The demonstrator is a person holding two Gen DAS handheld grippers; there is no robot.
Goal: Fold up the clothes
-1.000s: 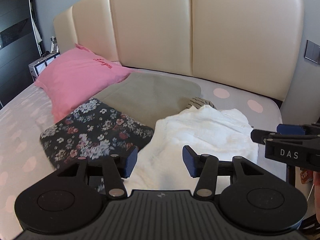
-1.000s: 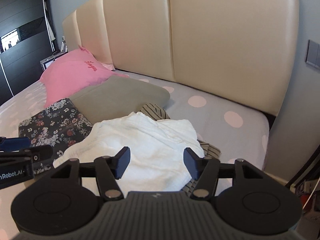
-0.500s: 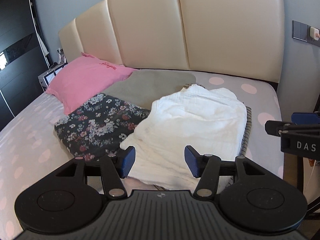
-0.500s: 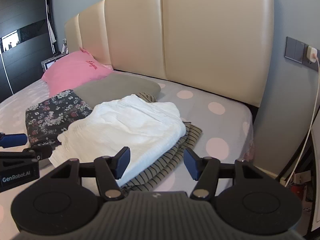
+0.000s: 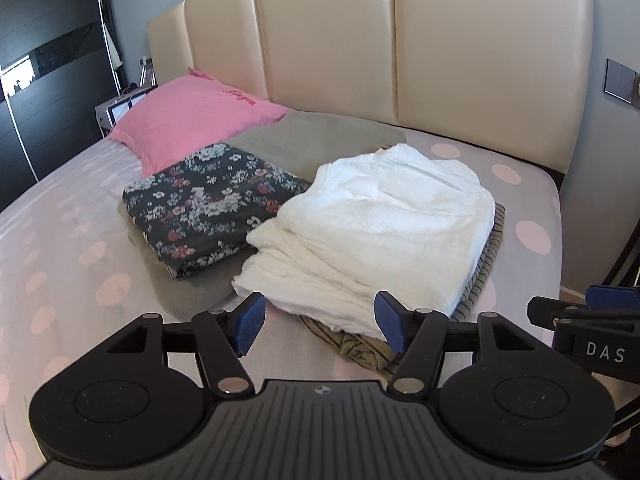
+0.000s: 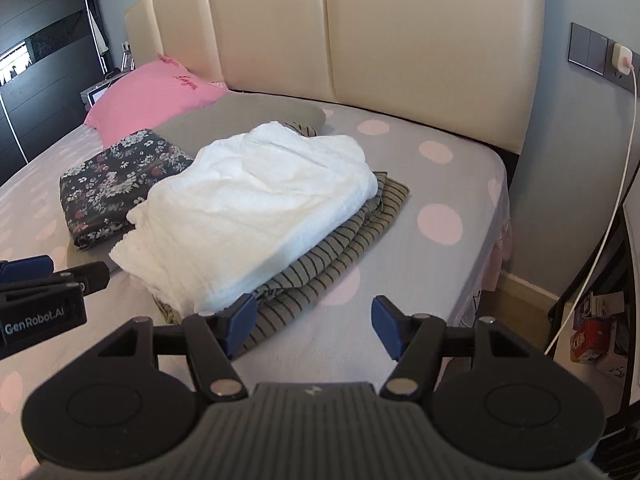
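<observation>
Left wrist view: the left gripper hovers with jaws opening and nothing between them, just short of a folded white garment stacked on a striped garment on the bed.

Right wrist view: the right gripper is likewise empty, jaws opening, beside the same stack's near corner; a floral garment lies folded left of it.

We see a headboard of smooth, glossy leather-like panels above a matt cotton-looking sheet. The white cloth looks crinkled and rough, the floral fabric smooth. Both grippers are matt black plastic with textured blue pads.
</observation>
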